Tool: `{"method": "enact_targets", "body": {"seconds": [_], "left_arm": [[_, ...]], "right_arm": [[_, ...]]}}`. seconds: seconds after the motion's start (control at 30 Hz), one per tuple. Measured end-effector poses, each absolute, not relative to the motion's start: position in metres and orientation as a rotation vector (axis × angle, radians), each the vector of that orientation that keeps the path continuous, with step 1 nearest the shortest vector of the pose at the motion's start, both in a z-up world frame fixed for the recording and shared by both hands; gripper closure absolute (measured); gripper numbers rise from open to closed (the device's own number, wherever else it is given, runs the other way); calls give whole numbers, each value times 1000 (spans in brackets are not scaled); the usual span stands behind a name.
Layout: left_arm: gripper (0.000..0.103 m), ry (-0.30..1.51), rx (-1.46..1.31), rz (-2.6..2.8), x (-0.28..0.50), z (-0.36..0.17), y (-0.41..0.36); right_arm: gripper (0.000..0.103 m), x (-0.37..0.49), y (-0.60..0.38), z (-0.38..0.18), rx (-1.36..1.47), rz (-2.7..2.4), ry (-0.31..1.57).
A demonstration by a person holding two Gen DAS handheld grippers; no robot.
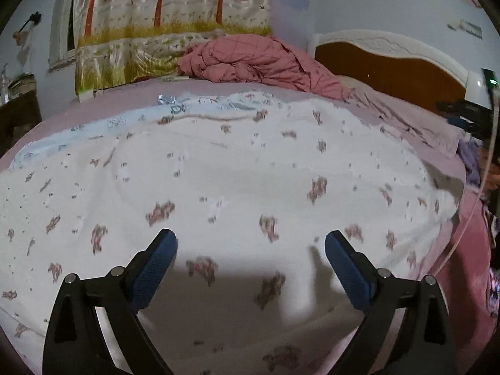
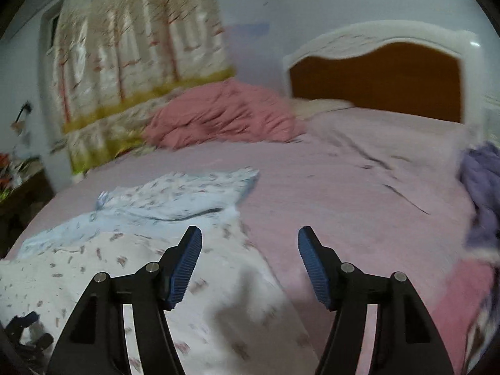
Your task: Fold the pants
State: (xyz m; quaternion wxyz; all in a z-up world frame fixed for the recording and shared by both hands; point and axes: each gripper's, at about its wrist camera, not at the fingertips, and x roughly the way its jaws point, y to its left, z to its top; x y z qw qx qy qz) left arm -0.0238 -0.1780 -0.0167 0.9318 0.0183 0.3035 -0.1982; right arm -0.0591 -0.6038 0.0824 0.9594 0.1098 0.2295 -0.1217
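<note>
Pale walls, a tree-print curtain [image 1: 162, 25] and a wooden headboard [image 1: 390, 72] with a white frame back a bed [image 1: 125, 100] covered by a pink sheet. From the left wrist view, the pants [image 1: 237, 181], white with small floral print and a light blue layer along their far left edge, lie spread flat over the near part of the bed, filling most of the picture. A crumpled pink quilt [image 1: 256, 59] sits at the far side below the curtain. The left hand-held gripper [image 1: 251, 250] hangs just above the pants with its 2 blue pads spread wide, nothing between them.

From the right wrist view, which is blurred, the pants [image 2: 150, 256] lie at the near left, their right edge ending on the sheet. The right hand-held gripper [image 2: 250, 256] is spread apart and empty over that edge. A purple cloth [image 2: 481, 193] lies at the right.
</note>
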Motion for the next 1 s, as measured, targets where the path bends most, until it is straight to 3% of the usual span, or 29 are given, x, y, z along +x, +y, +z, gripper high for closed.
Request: {"method": "enact_targets", "body": {"seconds": [0.07,0.17,0.37,0.43,0.5,0.7,1.0], "left_arm": [[8,584,58,-394,-24,-8,-183],[8,528,99,-358,-17,4,-187],[8,514,64,-322,4,13,-179],[8,520,45,-324,7,13,-175],[8,526,32,-320,7,12,-170],[8,498,19,-313,-4,22,-153],[8,489,34,-252,-14,27,-126]], "right_arm": [[38,-23,-598,84,173,-247,510],[46,27,-595,72,162,-225,613],[46,93,-590,31,77,-288,751],[50,110,-590,16,66,-311,813],[93,112,-594,8,88,-300,849],[94,76,-589,45,82,-417,588],[93,126,-606,-28,103,-486,863]]}}
